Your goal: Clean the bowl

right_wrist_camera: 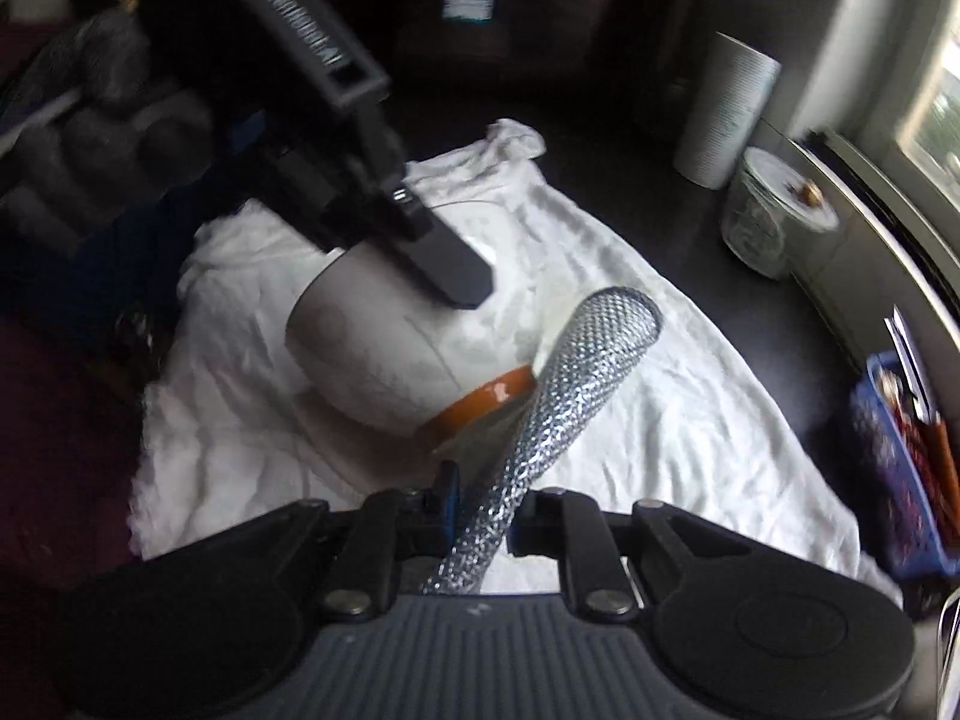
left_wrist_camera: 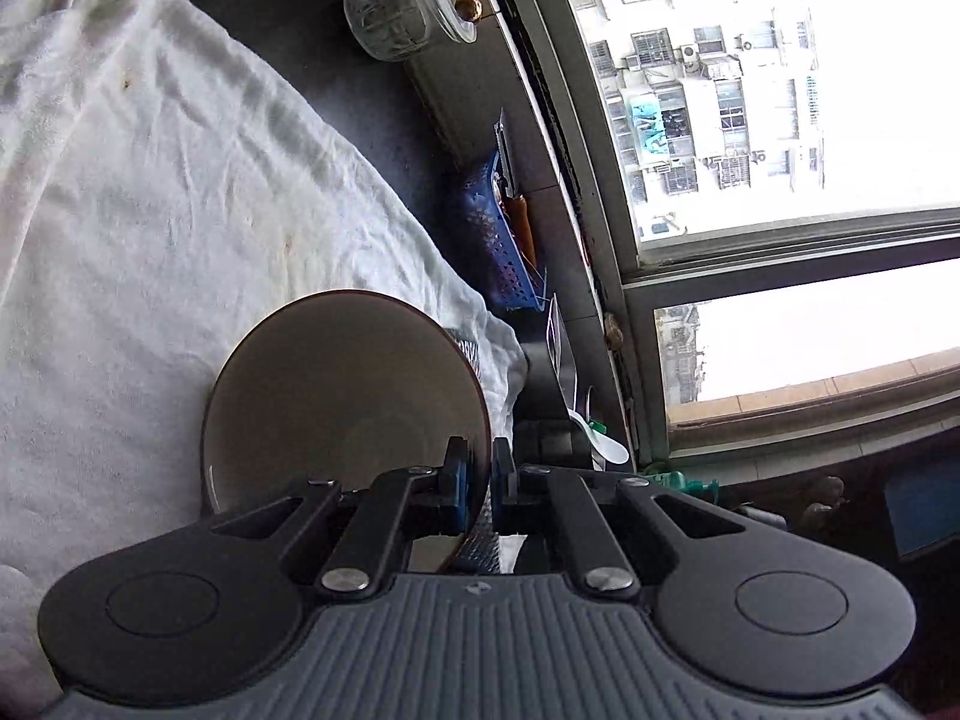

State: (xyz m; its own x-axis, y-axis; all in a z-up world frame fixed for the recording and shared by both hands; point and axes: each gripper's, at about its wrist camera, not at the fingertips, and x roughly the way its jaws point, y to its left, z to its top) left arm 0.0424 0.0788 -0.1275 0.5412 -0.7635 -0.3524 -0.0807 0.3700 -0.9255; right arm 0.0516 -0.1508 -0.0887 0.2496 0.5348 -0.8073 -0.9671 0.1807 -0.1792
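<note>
A pale bowl with a brown foot ring is tilted on its side over a white towel. My left gripper is shut on the bowl's rim, one pad inside and one outside. In the right wrist view the bowl shows its outer wall and orange-brown foot, with the left gripper clamped on it from above. My right gripper is shut on a silver mesh scrubbing cloth, whose folded end hangs just right of the bowl's foot.
A glass jar with a lid stands near the window sill, also in the right wrist view. A blue basket with utensils sits by the window. A white paper roll stands at the back. The counter is dark.
</note>
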